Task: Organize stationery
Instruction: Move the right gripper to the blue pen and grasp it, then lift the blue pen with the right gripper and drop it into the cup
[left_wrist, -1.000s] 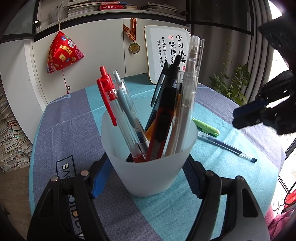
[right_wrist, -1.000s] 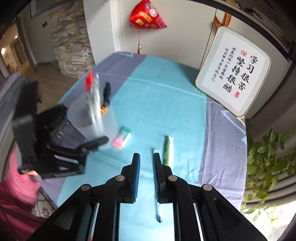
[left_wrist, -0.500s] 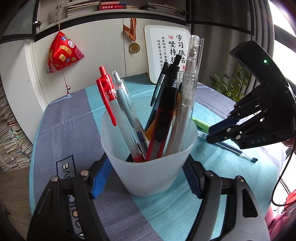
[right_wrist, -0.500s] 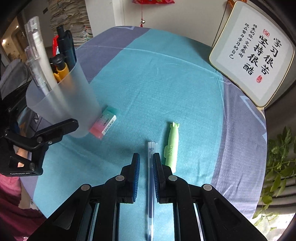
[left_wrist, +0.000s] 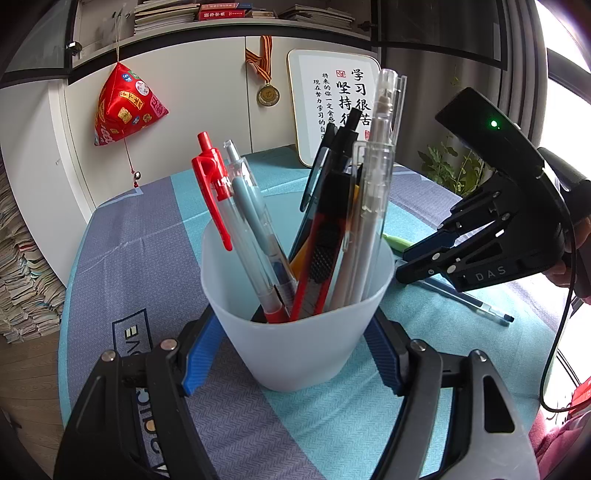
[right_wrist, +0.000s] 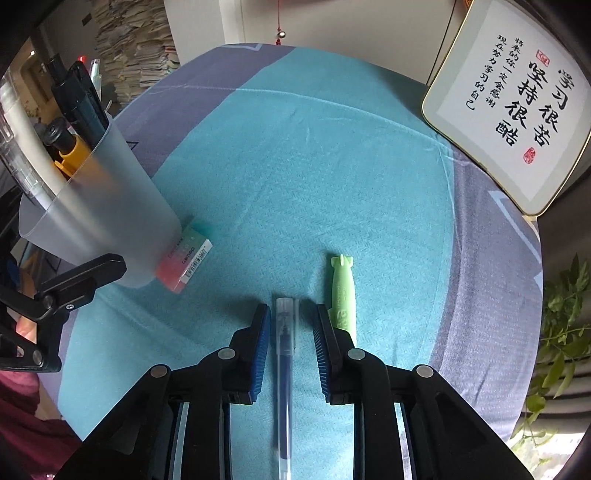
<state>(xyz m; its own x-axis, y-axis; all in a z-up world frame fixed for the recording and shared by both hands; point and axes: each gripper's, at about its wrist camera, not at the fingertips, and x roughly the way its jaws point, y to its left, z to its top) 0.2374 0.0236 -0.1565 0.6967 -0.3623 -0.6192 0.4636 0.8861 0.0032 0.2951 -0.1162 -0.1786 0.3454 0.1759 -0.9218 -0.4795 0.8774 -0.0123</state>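
A frosted plastic cup full of several pens stands on the teal and purple tablecloth, and my left gripper is shut on its lower wall. In the right wrist view a clear blue-ink gel pen lies on the cloth between the pads of my right gripper. Its jaws are opening and the pads stand apart from the pen on both sides. A light green shark-shaped pen lies just right of the right pad. A pink and green eraser lies against the foot of the cup.
A framed calligraphy board leans at the far right edge of the round table. A green plant stands beyond that edge. A red ornament hangs on the white cabinet behind. Teal cloth stretches beyond the pens.
My right gripper has come down over the gel pen, and its jaws have widened around it in the last half second. The left gripper and the cup have not moved.
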